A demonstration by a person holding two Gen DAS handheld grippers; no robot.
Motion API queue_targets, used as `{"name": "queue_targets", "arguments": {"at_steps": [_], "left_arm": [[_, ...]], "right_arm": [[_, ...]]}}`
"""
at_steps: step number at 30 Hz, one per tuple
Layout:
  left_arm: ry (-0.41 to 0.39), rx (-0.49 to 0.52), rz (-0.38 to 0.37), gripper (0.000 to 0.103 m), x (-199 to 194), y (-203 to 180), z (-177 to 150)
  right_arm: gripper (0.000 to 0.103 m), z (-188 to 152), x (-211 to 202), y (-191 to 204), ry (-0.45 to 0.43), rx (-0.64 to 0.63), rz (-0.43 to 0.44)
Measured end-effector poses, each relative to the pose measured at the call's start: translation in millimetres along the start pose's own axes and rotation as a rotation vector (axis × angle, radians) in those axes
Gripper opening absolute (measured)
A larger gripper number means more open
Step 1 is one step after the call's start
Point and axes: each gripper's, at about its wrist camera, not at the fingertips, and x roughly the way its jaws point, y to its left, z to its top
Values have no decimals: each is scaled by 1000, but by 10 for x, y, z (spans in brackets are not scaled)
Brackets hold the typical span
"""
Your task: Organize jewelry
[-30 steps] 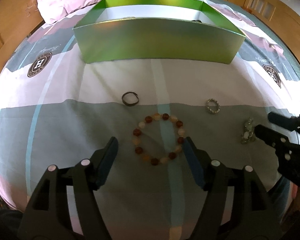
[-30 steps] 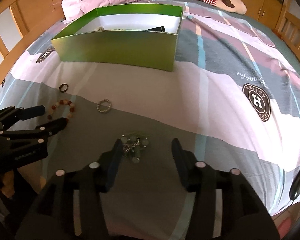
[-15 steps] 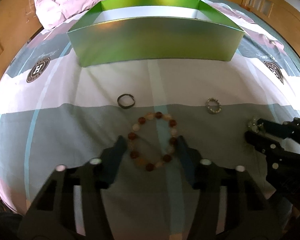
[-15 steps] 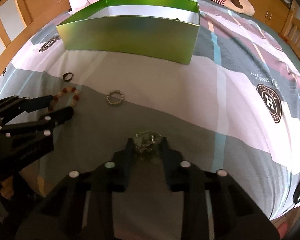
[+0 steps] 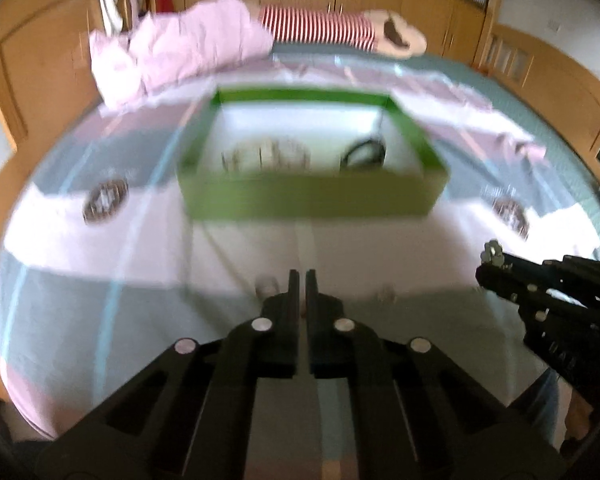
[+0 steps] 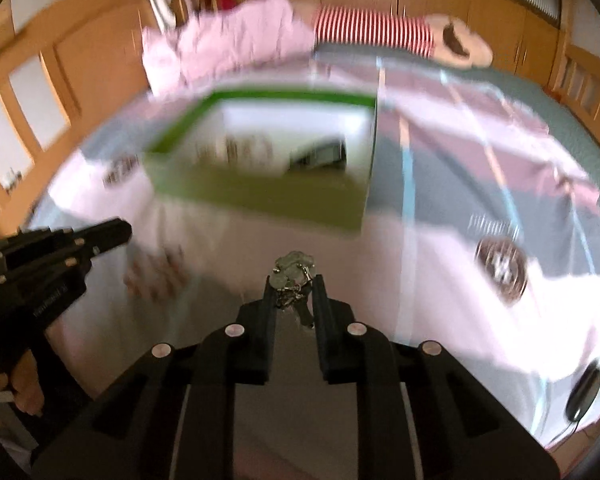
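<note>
Tools both pressed together: right tool point(image 6: 293, 286) pinching knobbly silver-green trinket cluster point(image 6: 294, 266), left tool point(image 5: 299, 280) w/ nothing visible betw fingers

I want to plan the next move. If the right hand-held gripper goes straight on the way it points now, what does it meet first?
Probably the near wall of the green box. The right hand-held gripper, shut on a pale bead cluster, points toward it, and only bedsheet lies between. Blur makes depth uncertain.

No legible text anywhere.
</note>
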Motion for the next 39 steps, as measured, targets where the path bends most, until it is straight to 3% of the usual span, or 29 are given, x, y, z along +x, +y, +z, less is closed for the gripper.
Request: {"name": "queue_targets", "arguments": {"at_steps": [7,11,12,13,14,15,19,22,25,26,30,33,35,36,37,38,39], "left_arm": [[-157,21,-2,4,-270,39,925],[-126,-6,13,4,-237,161,1193],[-122,-10,12,7,-230,193,1155],[-101,-4,16,18,-187,218,1038],[-73,3,24,39,-129,234,924],[-31,6,33,44,-33,259,748],[141,-33,8,45,439,353,69],[196,-53,19,47,689,390,-215],[211,-34,13,70,791,336,-269],[217,-20,24,70,823,315,-286],[252,-25,30,73,940,313,-341],[240,-11,44,70,956,288,-400],[231,-6,56,57,933,275,-406],[227,-16,48,44,909,280,-402],[226,-25,45,29,896,289,-392],[227,-37,42,21,882,306,-386],[228,-43,36,16,873,321,-386]], "right_arm": [[18,865,-241,-34,-157,28,5],[18,1035,-288,-39,-175,50,23],[18,990,-302,-22,-177,39,24],[18,922,-288,-3,-169,26,26],[18,796,-228,17,-141,13,32],[18,674,-157,29,-113,10,37],[18,47,291,32,69,16,58],[18,-395,599,6,199,57,57],[18,-593,697,41,240,50,33],[20,-611,709,40,244,51,28],[54,-602,688,40,220,51,-4],[55,-609,711,64,212,15,-32],[55,-637,749,43,218,10,-40],[52,-644,767,34,223,10,-39],[45,-663,781,44,219,3,-44],[40,-670,779,53,211,-7,-51],[27,-673,769,76,203,-25,-54]]}}
